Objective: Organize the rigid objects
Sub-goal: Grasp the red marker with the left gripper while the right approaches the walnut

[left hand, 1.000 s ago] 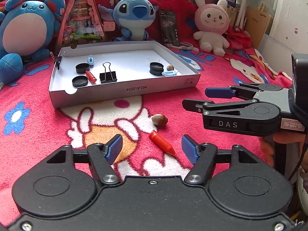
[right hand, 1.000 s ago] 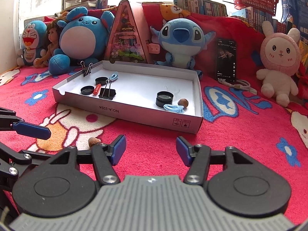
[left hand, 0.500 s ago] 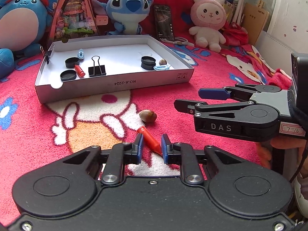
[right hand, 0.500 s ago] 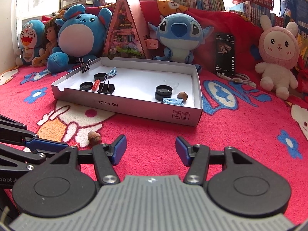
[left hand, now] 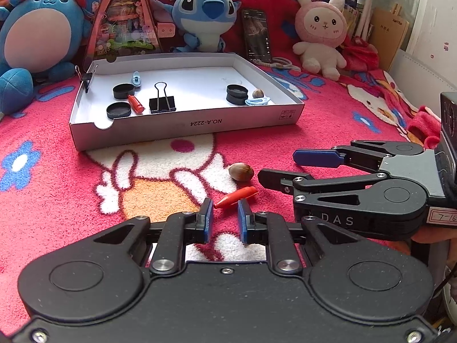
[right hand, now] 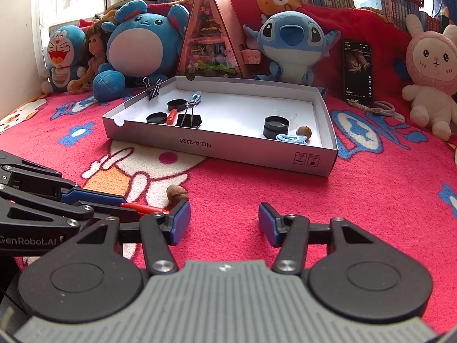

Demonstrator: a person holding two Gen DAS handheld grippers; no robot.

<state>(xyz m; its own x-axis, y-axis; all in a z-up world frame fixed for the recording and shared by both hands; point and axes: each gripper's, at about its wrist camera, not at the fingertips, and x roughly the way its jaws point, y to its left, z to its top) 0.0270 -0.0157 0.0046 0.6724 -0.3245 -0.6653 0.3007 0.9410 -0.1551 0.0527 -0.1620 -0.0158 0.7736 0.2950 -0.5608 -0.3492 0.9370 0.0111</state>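
On the red blanket lies a red crayon (left hand: pixel 237 195) (right hand: pixel 142 208). My left gripper (left hand: pixel 224 214) (right hand: pixel 130 207) is shut on its pointed end, and the thick end sticks out to the right. A brown hazelnut (left hand: pixel 241 172) (right hand: pixel 177 193) sits just beyond it. My right gripper (right hand: pixel 224 220) (left hand: pixel 276 165) comes in from the right. Its jaws are closing with nothing between them, and its lower fingertip is just right of the nut. Further back, the white box tray (left hand: pixel 185 127) (right hand: pixel 228 148) holds black caps, a binder clip, another red crayon, blue clips and a second nut.
Plush toys (left hand: pixel 208 14), a triangular picture box (left hand: pixel 122 25) and a phone (left hand: pixel 257 35) line the back behind the tray. A binder clip (right hand: pixel 152 88) is clamped on the tray's far left rim. Open blanket lies right of the tray.
My left gripper has shut around the red crayon, which swung from diagonal to nearly crosswise. The right gripper edged closer to the hazelnut with its jaws a little narrower.
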